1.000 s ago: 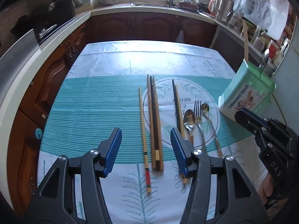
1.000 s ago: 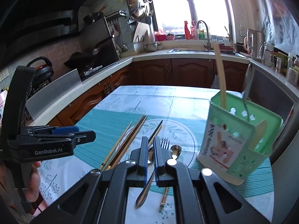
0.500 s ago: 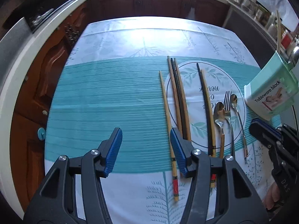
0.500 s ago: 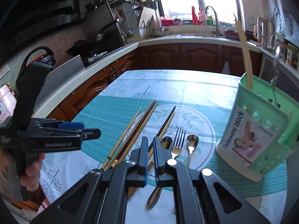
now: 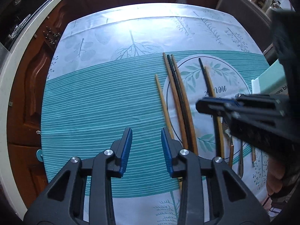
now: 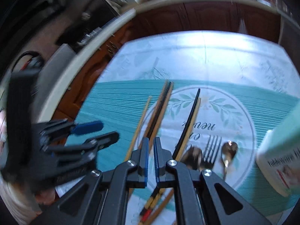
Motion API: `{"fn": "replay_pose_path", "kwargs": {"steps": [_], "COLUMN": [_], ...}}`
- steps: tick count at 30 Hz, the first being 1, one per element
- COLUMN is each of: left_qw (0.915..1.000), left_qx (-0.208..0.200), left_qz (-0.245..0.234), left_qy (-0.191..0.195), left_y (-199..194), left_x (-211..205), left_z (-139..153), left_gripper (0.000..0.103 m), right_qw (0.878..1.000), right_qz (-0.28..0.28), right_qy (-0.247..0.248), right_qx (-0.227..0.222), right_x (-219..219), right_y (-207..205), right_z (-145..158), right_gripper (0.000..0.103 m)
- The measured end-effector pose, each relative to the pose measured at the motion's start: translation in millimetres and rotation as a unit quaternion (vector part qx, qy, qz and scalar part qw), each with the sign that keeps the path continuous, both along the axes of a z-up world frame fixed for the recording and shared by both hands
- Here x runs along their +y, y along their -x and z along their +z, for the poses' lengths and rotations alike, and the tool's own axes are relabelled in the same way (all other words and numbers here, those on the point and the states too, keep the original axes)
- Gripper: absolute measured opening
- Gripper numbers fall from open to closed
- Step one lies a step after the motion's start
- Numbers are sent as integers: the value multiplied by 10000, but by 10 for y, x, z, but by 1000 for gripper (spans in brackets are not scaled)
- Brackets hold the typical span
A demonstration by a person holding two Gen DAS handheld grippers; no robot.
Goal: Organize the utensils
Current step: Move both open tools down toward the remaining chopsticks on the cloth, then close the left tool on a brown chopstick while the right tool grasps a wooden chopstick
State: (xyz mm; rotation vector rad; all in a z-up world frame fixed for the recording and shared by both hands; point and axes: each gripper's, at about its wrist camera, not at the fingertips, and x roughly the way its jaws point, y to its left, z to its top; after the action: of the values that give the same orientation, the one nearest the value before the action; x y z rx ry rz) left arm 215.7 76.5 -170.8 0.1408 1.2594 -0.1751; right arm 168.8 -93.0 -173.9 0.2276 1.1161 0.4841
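Several wooden and black chopsticks [image 5: 178, 97] lie side by side on the teal striped tablecloth [image 5: 97, 101]; they also show in the right wrist view [image 6: 159, 108]. A fork [image 6: 211, 150] and two spoons [image 6: 228, 151] lie to their right. The green utensil holder [image 6: 281, 159] stands at the right edge. My left gripper [image 5: 146, 150] is open and empty, hovering left of the chopsticks. My right gripper [image 6: 151, 159] is shut with nothing in it, above the chopsticks' near ends; it crosses the left wrist view [image 5: 202, 105].
Brown kitchen cabinets [image 5: 24, 86] and a pale countertop [image 5: 22, 56] run along the table's left and far sides. The holder's corner [image 5: 270, 82] shows at the right of the left wrist view.
Both grippers have tilted down and moved in over the table. The right gripper has swung left over the utensils and is blurred with motion. The holder has slid to the frame edge.
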Motion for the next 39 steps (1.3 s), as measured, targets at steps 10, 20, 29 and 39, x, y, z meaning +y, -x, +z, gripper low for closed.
{"fn": "replay_pose_path", "kwargs": {"steps": [10, 20, 29, 39], "left_qw": [9995, 9995, 9992, 9979], "left_qx": [180, 126, 147, 266], "left_qz": [184, 207, 294, 363], "left_qy": [186, 225, 215, 456], "left_y": [3, 32, 1, -116], "left_x": [178, 211, 208, 173], "left_z": [-74, -16, -1, 27], "left_gripper": [29, 29, 29, 29], "right_qw": [9907, 9886, 9868, 9809], "right_qz": [-276, -359, -335, -342], "right_qy": [192, 368, 668, 1065], "right_qx": [1317, 1417, 1438, 1591], "right_x": [177, 284, 373, 434], "right_y": [-611, -704, -711, -732], "right_z": [-407, -384, -387, -397], "right_gripper": [5, 5, 6, 6]}}
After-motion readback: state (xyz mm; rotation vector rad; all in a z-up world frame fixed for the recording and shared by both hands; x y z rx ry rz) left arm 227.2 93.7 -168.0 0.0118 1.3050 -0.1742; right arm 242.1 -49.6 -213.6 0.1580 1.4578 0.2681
